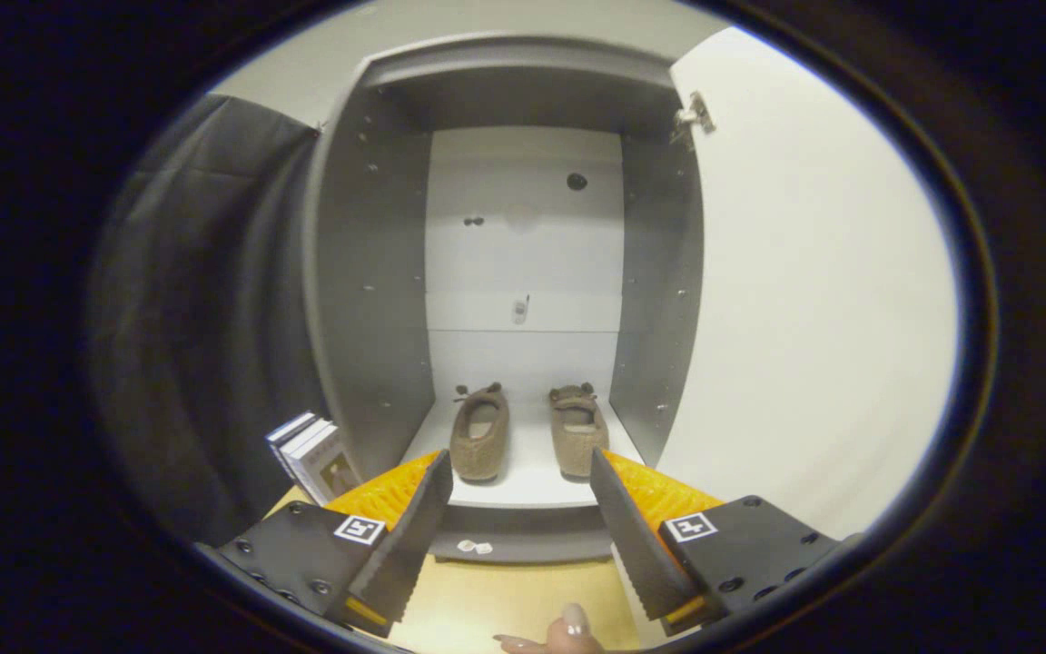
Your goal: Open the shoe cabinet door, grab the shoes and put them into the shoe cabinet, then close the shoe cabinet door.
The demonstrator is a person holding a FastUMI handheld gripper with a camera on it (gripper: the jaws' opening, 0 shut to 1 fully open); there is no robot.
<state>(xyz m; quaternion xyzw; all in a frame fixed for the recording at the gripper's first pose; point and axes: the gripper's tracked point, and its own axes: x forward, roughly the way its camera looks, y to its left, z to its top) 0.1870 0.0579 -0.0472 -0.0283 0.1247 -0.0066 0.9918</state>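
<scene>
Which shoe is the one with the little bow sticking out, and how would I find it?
Look into the open grey shoe cabinet, whose white door is swung out to one side. On its white bottom shelf sit two fuzzy brown shoes, beyond the open hand-held gripper. Yours is the shoe farther from the door; the other shoe lies nearer it.

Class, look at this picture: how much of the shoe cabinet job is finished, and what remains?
Done: the cabinet door stands open and both shoes sit side by side on the bottom shelf. In hand: nothing; the gripper is open and empty, short of the shelf. Left: closing the door.
</scene>
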